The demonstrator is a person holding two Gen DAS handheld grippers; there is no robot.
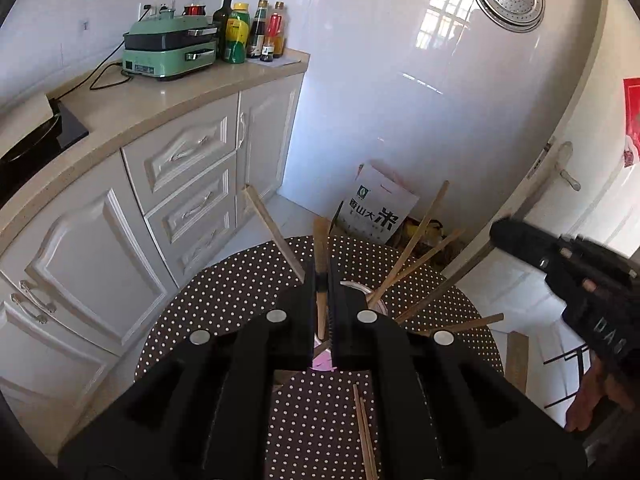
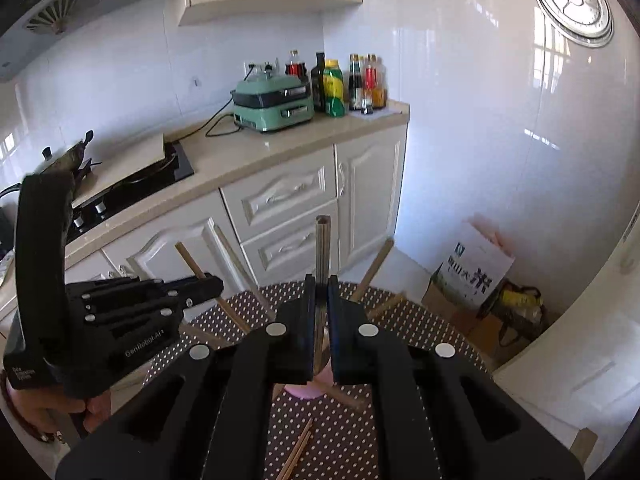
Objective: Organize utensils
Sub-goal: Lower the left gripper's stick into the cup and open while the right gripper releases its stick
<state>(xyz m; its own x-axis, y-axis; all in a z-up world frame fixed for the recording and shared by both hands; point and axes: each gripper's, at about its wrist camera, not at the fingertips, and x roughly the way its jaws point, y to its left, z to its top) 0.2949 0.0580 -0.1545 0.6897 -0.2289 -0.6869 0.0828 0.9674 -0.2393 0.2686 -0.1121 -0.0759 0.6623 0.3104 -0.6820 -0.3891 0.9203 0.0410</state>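
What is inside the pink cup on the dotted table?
Several wooden chopsticks stand fanned out in the pink cup. Each tongs grips one stick: left tongs, right tongs. The cup's bottom is hidden behind the tongs.

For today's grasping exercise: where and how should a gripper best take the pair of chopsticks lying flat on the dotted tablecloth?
Probably from above, pinching the loose chopsticks across their width near mid-length: they lie flat and side by side on the tablecloth, so one pinch could catch both.

Bright daylight, window glare on glossy wall tiles (image 1: pixel 440 20), fisheye-bent edges
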